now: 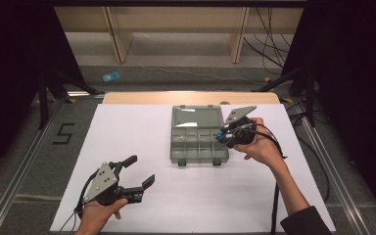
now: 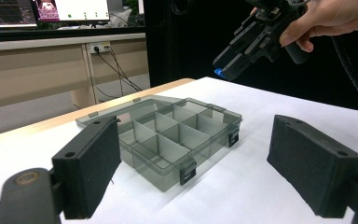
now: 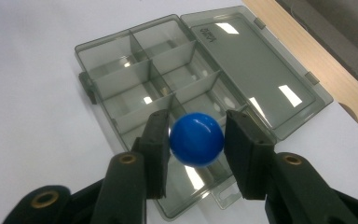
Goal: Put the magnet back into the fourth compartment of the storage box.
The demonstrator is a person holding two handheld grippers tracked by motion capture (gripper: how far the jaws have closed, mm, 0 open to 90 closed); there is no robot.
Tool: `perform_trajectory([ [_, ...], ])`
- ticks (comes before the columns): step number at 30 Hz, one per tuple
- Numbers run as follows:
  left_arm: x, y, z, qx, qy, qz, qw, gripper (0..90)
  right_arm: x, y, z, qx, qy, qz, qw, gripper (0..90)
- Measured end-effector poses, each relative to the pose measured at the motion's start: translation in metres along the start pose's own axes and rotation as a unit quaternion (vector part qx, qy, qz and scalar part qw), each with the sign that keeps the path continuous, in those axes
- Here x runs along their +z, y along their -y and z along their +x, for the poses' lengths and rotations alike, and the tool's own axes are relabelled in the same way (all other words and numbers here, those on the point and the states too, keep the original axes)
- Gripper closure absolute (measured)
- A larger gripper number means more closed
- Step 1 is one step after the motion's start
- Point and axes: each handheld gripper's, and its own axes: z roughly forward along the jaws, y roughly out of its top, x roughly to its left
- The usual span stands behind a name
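Lid lettering (image 3: 208,32) too small

Bright tabletop, dark surroundings, lid glare

A black "5" (image 1: 64,133) stands on the grey floor left of the white table top (image 1: 127,132), level with the grey compartment box (image 1: 198,142) on it. In the right gripper view, the box's open clear lid (image 3: 256,70) carries a short raised mark (image 3: 208,33) near its hinge edge, too small and distorted to read. The monitors (image 2: 70,9) behind the box in the left gripper view show content too blurred to read.
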Motion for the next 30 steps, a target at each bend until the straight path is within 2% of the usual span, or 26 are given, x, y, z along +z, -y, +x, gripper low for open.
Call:
perform_trajectory([
  [2, 0.000, 0.000, 0.000, 0.000, 0.000, 0.000, 1.0000, 16.3, 0.001, 0.000, -0.002, -0.002, -0.004, 0.004, 1.0000, 62.0],
  [5, 0.000, 0.000, 0.000, 0.001, 0.000, 0.000, 1.0000, 16.3, 0.004, 0.000, -0.003, 0.007, 0.008, 0.001, 0.9999, 62.0],
  [9, 0.000, 0.000, 0.000, 0.001, 0.000, 0.001, 1.0000, 16.3, 0.007, 0.000, -0.008, 0.006, 0.002, 0.003, 1.0000, 62.0],
  [11, 0.000, 0.000, 0.000, 0.001, 0.000, 0.001, 1.0000, 16.3, 0.008, -0.001, -0.008, 0.013, 0.007, 0.004, 0.9999, 62.0],
  [17, 0.000, 0.000, 0.000, 0.002, 0.001, 0.000, 1.0000, 16.3, 0.015, -0.002, -0.011, 0.008, 0.014, -0.004, 0.9999, 62.0],
  [18, 0.000, 0.000, 0.000, 0.002, 0.001, 0.000, 1.0000, 16.3, 0.015, -0.003, -0.012, 0.010, 0.009, 0.005, 0.9999, 62.0],
  [23, 0.001, 0.000, 0.000, 0.002, 0.001, 0.001, 1.0000, 16.3, 0.021, -0.001, -0.015, 0.013, 0.019, 0.002, 0.9997, 62.0],
  [26, 0.002, 0.001, 0.000, 0.000, 0.005, -0.005, 1.0000, 16.3, 0.024, -0.001, -0.017, 0.016, 0.015, 0.008, 0.9997, 62.0],
  [27, 0.001, 0.000, 0.000, 0.000, 0.001, 0.002, 1.0000, 16.3, 0.026, 0.000, -0.018, 0.014, 0.021, 0.006, 0.9997, 62.0],
  [28, 0.002, 0.001, 0.000, -0.003, 0.004, -0.004, 1.0000, 16.3, 0.026, -0.001, -0.019, 0.016, 0.015, 0.012, 0.9997, 62.0],
  [29, 0.001, 0.001, 0.000, -0.002, 0.001, 0.000, 1.0000, 16.3, 0.027, 0.000, -0.019, 0.023, 0.013, 0.011, 0.9996, 62.0],
  [30, 0.001, 0.001, 0.000, -0.002, 0.001, 0.001, 1.0000, 16.3, 0.029, 0.000, -0.020, 0.019, 0.020, 0.008, 0.9996, 62.0],
])
